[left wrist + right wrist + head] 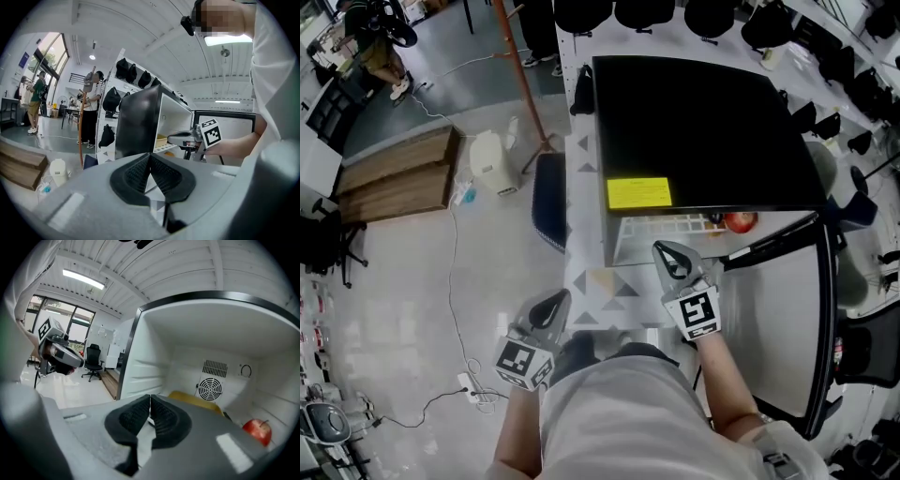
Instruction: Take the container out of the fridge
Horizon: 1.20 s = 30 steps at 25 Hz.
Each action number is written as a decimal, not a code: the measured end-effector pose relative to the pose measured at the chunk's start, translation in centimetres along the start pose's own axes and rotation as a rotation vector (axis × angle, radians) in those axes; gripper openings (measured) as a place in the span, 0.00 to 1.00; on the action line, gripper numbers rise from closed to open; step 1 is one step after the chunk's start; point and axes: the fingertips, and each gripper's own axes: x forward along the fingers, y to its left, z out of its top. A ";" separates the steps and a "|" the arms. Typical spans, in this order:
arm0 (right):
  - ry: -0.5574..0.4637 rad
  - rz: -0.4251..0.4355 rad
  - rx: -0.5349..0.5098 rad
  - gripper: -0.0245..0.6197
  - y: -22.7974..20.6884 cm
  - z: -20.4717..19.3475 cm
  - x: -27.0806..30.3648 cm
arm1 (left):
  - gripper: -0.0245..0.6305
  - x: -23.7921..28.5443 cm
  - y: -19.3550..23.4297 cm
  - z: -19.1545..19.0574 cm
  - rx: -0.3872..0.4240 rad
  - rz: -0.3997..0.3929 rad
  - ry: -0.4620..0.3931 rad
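The black mini fridge [703, 131] stands with its door [787, 309] swung open to the right. On its wire shelf lies a yellow container [192, 398], partly hidden behind my right gripper's jaws; the left gripper view shows the container [161, 140] too. My right gripper [150, 404] is shut and empty, and it points into the fridge mouth, short of the container. From the head camera, the right gripper [673, 255] hangs just before the opening. My left gripper [150, 161] is shut with nothing in it; it is held low at the left [551, 309], away from the fridge.
A red apple [257, 430] rests on the shelf right of the container, also seen from above [740, 222]. A round fan vent [209, 388] sits on the fridge's back wall. Left of the fridge are a dark blue cushion [548, 202], a white appliance [493, 161] and a wooden bench [394, 178].
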 end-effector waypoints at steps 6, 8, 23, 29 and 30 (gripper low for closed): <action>0.067 -0.038 -0.077 0.08 -2.1 0.0 3.5 | 0.05 1.1 2.4 0.8 0.000 -0.015 -0.010; 0.088 -0.047 -0.092 0.11 -2.8 -0.1 4.5 | 0.05 1.4 3.0 1.0 -0.001 -0.015 -0.012; 0.334 -0.031 -0.246 0.22 -3.4 -3.1 8.5 | 0.05 1.7 6.0 0.9 -0.022 -0.002 -0.021; 0.364 -0.019 -0.290 0.22 -3.3 -3.6 8.6 | 0.05 1.8 6.2 0.8 -0.024 -0.007 -0.027; 0.370 -0.017 -0.298 0.20 -3.3 -3.6 8.5 | 0.05 1.8 6.2 0.8 -0.024 -0.009 -0.027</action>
